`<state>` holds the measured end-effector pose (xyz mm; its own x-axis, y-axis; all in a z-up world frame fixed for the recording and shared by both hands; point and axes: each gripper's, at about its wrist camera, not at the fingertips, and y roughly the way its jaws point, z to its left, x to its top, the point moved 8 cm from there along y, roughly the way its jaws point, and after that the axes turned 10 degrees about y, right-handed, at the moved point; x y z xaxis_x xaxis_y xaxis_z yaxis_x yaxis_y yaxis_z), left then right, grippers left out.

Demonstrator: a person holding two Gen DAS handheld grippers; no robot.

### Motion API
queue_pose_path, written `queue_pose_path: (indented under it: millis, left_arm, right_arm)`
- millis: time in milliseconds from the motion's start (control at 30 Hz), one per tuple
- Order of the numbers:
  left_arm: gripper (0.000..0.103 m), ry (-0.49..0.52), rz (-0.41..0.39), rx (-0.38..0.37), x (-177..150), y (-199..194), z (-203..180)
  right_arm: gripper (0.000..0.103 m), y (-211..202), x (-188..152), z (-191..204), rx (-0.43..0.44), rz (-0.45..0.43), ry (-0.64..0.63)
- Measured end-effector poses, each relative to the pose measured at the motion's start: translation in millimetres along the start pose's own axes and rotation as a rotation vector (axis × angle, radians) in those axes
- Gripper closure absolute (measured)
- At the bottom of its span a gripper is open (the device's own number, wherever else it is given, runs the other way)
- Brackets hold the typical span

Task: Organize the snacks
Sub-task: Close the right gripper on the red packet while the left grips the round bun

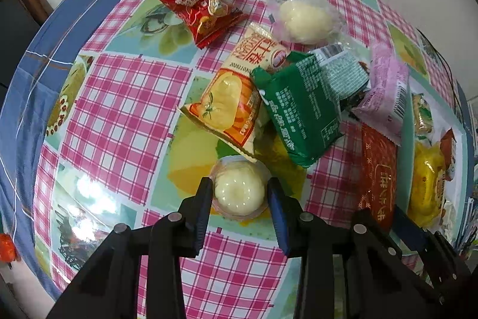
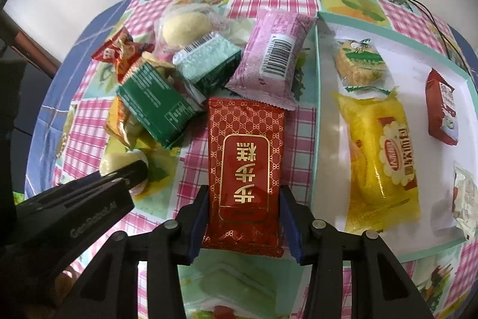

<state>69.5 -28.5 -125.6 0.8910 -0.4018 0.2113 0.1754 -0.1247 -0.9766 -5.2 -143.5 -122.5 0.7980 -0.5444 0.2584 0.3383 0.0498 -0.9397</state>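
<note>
My left gripper point(image 1: 240, 192) has its fingers on both sides of a round white jelly cup point(image 1: 239, 189) on the checked tablecloth, touching it. My right gripper point(image 2: 243, 196) has its fingers against both long edges of a red cake packet point(image 2: 245, 169) lying flat. In the right wrist view the left gripper point(image 2: 131, 172) shows at the lower left. Loose snacks lie in a pile: a green packet point(image 1: 301, 106), an orange packet point(image 1: 230, 106), a pink packet point(image 1: 385, 88), a red pouch point(image 1: 197, 8) and a wrapped white bun point(image 1: 304, 18).
A white tray with a teal rim point(image 2: 317, 97) lies to the right, holding a yellow bread packet point(image 2: 382, 160), a rice-cake packet point(image 2: 358, 65), a small red packet point(image 2: 442, 109) and a white packet point(image 2: 466, 199). A black cable point(image 2: 418, 5) runs behind it.
</note>
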Motion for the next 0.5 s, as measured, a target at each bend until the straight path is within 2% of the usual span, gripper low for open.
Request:
queue_pose_path:
  millis: [500]
  left_arm:
    - [0.064, -0.006, -0.116, -0.025, 10, -49, 2]
  right_arm:
    - [0.055, -51, 6, 1, 0.078, -0.097, 0.035]
